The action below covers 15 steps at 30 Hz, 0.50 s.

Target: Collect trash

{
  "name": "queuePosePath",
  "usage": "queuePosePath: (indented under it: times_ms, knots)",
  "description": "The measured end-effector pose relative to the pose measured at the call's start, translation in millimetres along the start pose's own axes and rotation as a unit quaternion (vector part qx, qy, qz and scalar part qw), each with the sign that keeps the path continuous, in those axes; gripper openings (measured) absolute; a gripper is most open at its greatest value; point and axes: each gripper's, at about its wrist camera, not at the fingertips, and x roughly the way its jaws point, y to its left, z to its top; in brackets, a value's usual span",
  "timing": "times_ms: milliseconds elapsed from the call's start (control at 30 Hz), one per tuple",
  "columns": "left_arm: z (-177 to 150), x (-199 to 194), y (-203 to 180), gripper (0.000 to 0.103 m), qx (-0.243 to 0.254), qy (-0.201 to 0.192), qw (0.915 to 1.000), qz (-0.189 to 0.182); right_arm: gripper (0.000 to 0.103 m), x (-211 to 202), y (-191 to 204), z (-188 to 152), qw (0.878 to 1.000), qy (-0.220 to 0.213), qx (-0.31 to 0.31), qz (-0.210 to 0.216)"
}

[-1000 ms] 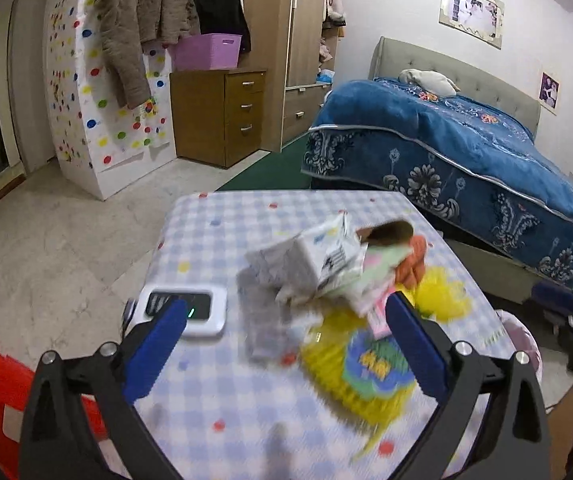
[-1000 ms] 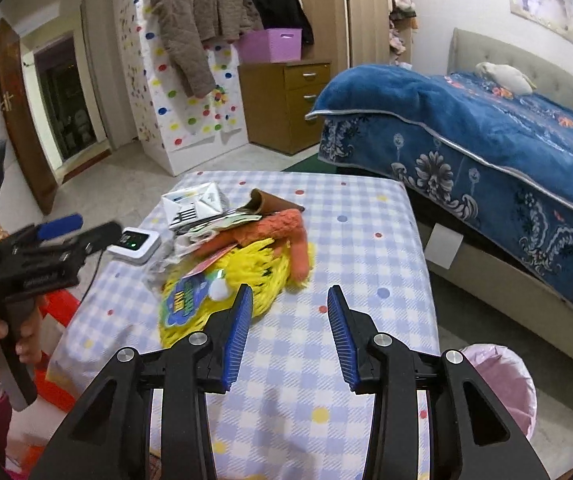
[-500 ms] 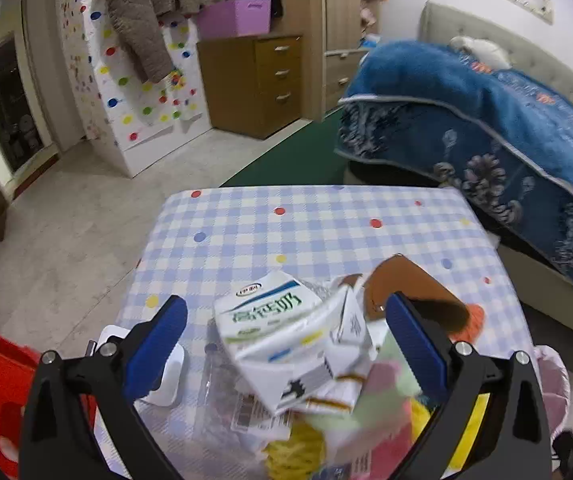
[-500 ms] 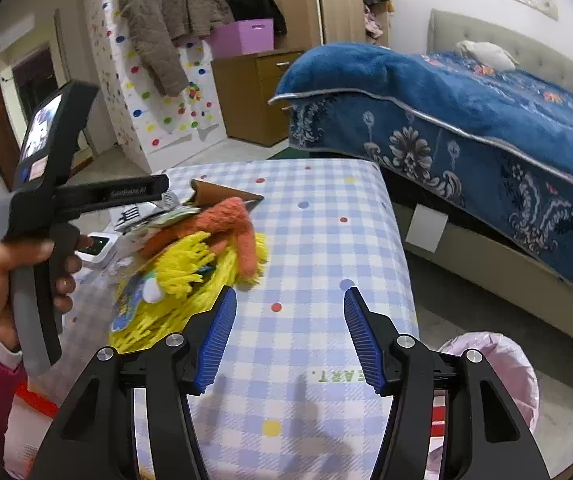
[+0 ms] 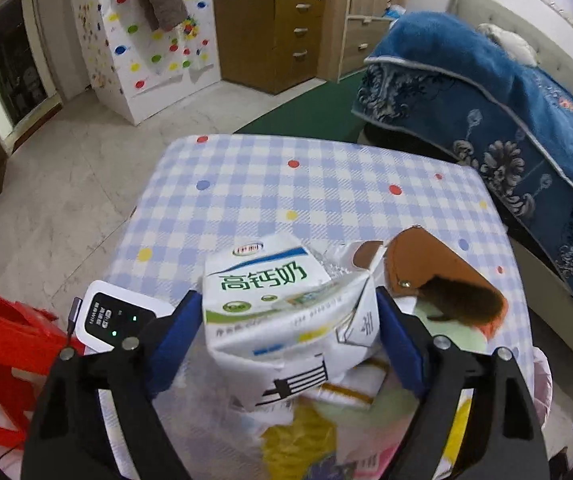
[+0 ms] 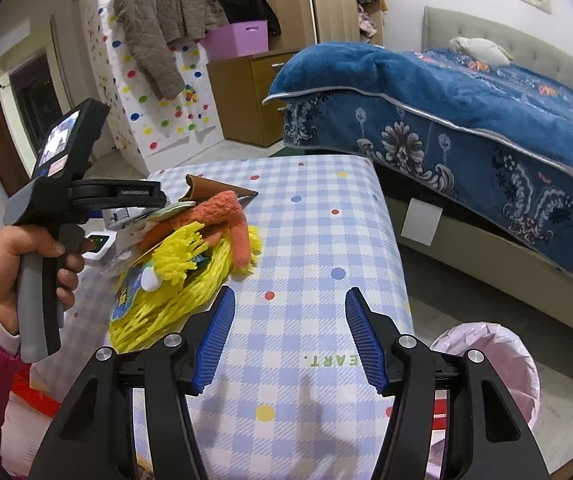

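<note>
A crumpled white milk carton [image 5: 278,312] with green writing lies on top of a heap of trash on the checked table [image 5: 326,184]. My left gripper [image 5: 286,320] has a blue pad on each side of the carton and looks shut on it. The heap holds a brown leather case [image 5: 426,268], yellow foam netting [image 6: 174,304] and an orange fuzzy item [image 6: 230,220]. My right gripper [image 6: 288,332] is open and empty over the table's near right part, apart from the heap. A bin with a pink bag [image 6: 490,356] stands on the floor to its right.
A white device [image 5: 114,316] with green lights lies at the table's left edge, beside a red stool [image 5: 2,356]. A bed with a blue blanket [image 6: 466,112] stands right of the table. A brown drawer chest [image 5: 274,36] and a dotted cabinet [image 5: 146,48] stand beyond.
My left gripper has moved forward over the heap and closed in around the milk carton. My right gripper has opened wider and drifted right, towards the bin.
</note>
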Motion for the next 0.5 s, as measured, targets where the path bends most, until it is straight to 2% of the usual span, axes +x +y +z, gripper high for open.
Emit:
queuePosePath:
  times_ms: [100,200,300,400,500]
  knots:
    - [-9.6,-24.0,12.1,0.082,0.003,-0.043,0.9981,-0.044,0.058,-6.0,3.0,-1.9,1.0,-0.004,-0.001,0.001]
    - [-23.8,-52.2,20.3,0.081,0.026,-0.093,0.9938,-0.054,0.058,-13.5,7.3,-3.0,1.0,-0.009,-0.002,0.004]
    - [-51.8,-83.5,37.2,0.081,0.039,-0.125,0.9874,-0.089,0.058,-20.0,13.8,-3.4,1.0,-0.014,-0.009,0.009]
    - [-82.5,-99.6,47.4,0.081,0.054,-0.139,0.9822,-0.115,0.058,-22.3,21.2,-3.7,1.0,-0.015,-0.015,0.015]
    - [-115.4,-99.5,55.5,0.081,0.06,-0.128,0.9808,-0.134,0.058,-22.3,29.0,-4.3,1.0,-0.015,-0.02,0.019]
